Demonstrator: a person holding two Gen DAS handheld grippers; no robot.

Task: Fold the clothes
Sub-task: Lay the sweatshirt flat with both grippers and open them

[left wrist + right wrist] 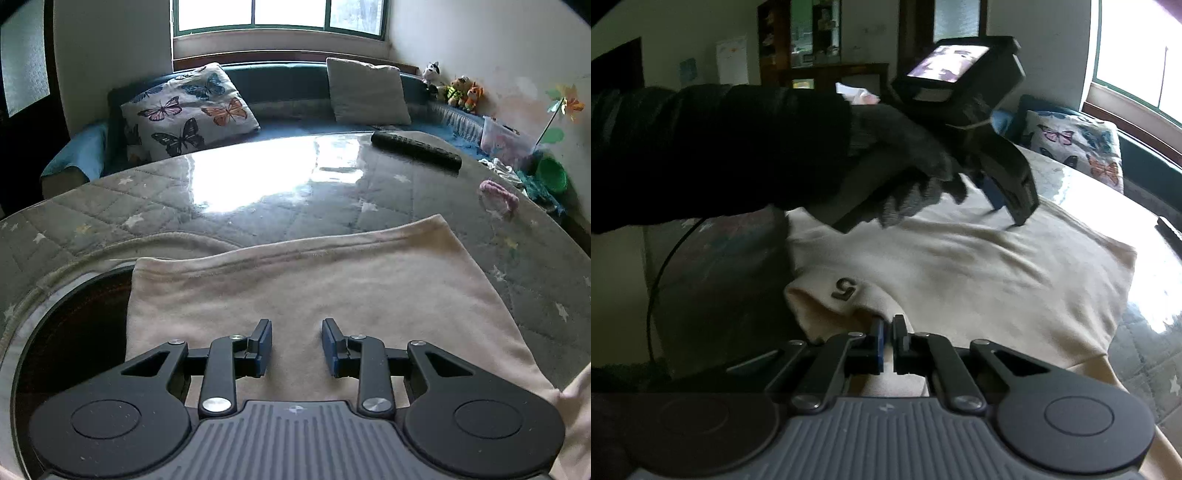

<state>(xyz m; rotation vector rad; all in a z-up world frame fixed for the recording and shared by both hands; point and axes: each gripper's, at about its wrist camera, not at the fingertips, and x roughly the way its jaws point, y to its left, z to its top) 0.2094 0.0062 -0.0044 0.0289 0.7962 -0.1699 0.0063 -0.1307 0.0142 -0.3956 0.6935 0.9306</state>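
A cream garment (314,288) lies flat on the glass-topped table (258,184), partly folded, with a dark "5" printed near one corner (844,288). My left gripper (297,345) is open and empty, hovering just above the cloth's middle; it also shows in the right wrist view (1004,206), held by a gloved hand. My right gripper (889,343) is shut on the garment's near edge, pinching a fold of cloth just beside the "5".
A black remote (415,149) and a pink scrunchie (498,194) lie on the far right of the table. A sofa with a butterfly cushion (188,110) and a plain cushion (367,90) stands behind. Toys and a plastic box (506,138) sit at the right.
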